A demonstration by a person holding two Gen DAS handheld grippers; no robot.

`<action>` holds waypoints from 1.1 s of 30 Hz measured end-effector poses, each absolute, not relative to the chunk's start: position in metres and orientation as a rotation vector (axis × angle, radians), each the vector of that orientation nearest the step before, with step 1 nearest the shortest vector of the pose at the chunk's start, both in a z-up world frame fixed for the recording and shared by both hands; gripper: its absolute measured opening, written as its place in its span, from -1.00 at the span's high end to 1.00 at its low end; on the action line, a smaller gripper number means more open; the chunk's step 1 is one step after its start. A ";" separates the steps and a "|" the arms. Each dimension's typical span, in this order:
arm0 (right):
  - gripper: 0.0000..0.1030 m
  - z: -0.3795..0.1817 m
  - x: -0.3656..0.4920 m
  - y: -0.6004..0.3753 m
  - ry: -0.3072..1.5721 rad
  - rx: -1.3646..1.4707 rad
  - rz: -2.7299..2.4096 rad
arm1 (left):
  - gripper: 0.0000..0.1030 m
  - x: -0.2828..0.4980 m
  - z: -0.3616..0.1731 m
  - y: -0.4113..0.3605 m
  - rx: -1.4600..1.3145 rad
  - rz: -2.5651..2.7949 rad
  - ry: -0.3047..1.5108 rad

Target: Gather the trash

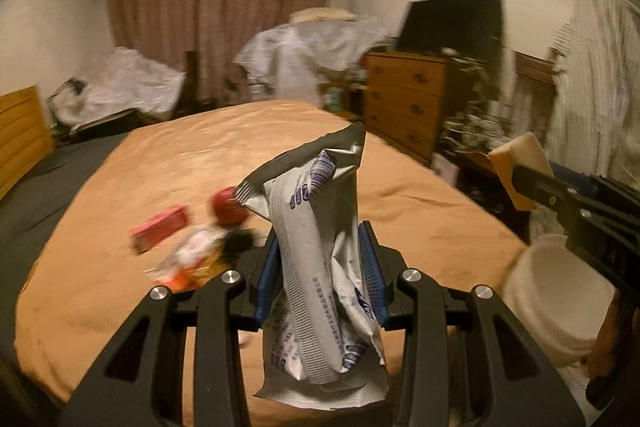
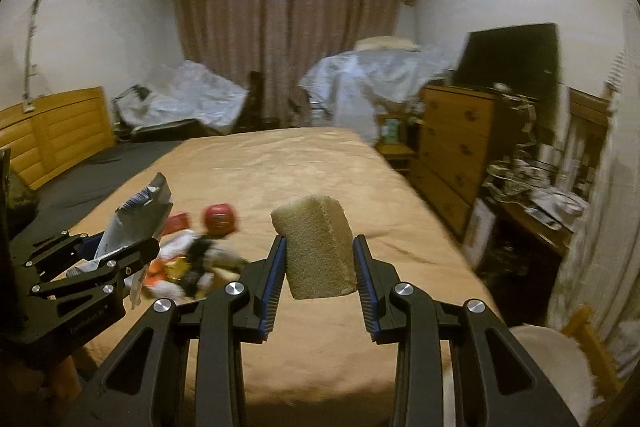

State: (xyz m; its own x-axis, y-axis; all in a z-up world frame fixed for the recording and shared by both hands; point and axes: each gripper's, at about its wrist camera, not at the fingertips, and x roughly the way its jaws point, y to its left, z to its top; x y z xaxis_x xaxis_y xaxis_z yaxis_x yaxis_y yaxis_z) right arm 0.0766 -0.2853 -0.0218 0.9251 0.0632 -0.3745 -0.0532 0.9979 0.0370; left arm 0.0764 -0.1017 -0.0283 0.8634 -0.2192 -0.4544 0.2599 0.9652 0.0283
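Over tan bedspread (image 1: pixel 140 155), left jaws clamp a crumpled silver-white wrapper (image 1: pixel 316 267); right jaws pinch a tan sponge (image 2: pixel 316 251).

Both cameras sit low on the grippers, looking along their fingers across the bed (image 1: pixel 168 155) toward the curtains (image 2: pixel 288 39). The right view stands just right of the left. Both share the bed, the dresser (image 1: pixel 404 99) and the curtains.

wrapper (image 1: pixel 316 267): silver, blue print | sponge (image 2: pixel 316 251): tan | bedspread (image 1: pixel 200 155): orange-tan | curtain (image 1: pixel 224 11): dusty pink
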 end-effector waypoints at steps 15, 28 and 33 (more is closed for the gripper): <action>0.31 -0.059 0.023 -0.536 0.587 0.119 -0.205 | 0.28 0.080 -0.062 -0.295 0.191 -0.685 0.636; 0.31 -0.150 0.050 -0.615 0.854 0.269 -0.188 | 0.28 0.103 -0.136 -0.374 0.268 -0.819 0.912; 0.31 -0.159 0.046 -0.601 0.859 0.273 -0.187 | 0.25 0.102 -0.137 -0.374 0.269 -0.821 0.917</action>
State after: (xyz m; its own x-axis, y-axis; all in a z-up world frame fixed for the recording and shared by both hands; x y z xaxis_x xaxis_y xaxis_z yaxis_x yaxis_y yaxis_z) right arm 0.0460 -0.6007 -0.1592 0.6398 -0.0527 -0.7668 0.2708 0.9491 0.1608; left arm 0.1016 -0.3737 -0.1370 0.3380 -0.5125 -0.7893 0.7282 0.6737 -0.1256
